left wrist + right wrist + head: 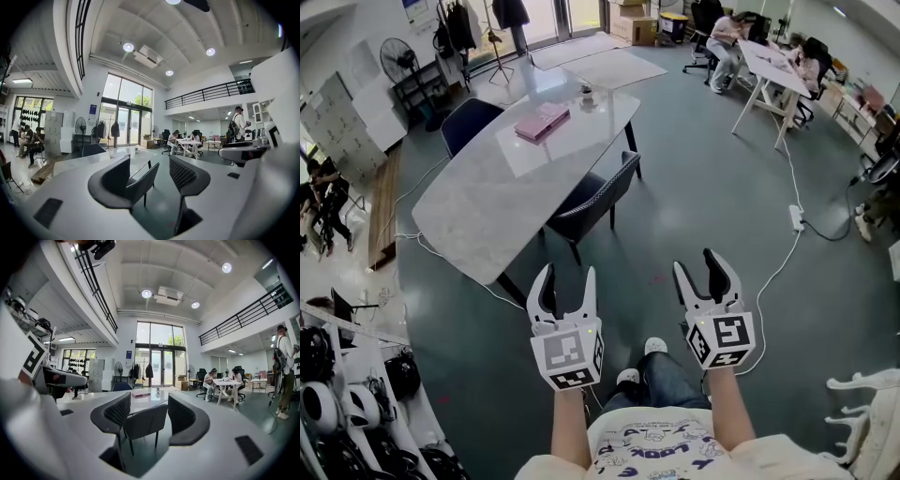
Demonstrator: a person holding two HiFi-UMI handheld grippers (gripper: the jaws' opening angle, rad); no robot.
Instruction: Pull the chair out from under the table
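pale marble table [487, 199] on teal floor [694, 211], pink book [542, 122] and small cup [587, 94] on top

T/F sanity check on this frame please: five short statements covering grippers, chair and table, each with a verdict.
1. The left gripper and right gripper are both open and empty. True.
2. The chair has its seat partly under the table. True.
3. The left gripper is clamped on the chair's back. False: it is short of the chair and touches nothing.
4. A pink book lies on the table. True.
5. Nobody else is in the room. False: people sit at a white desk at the back right.
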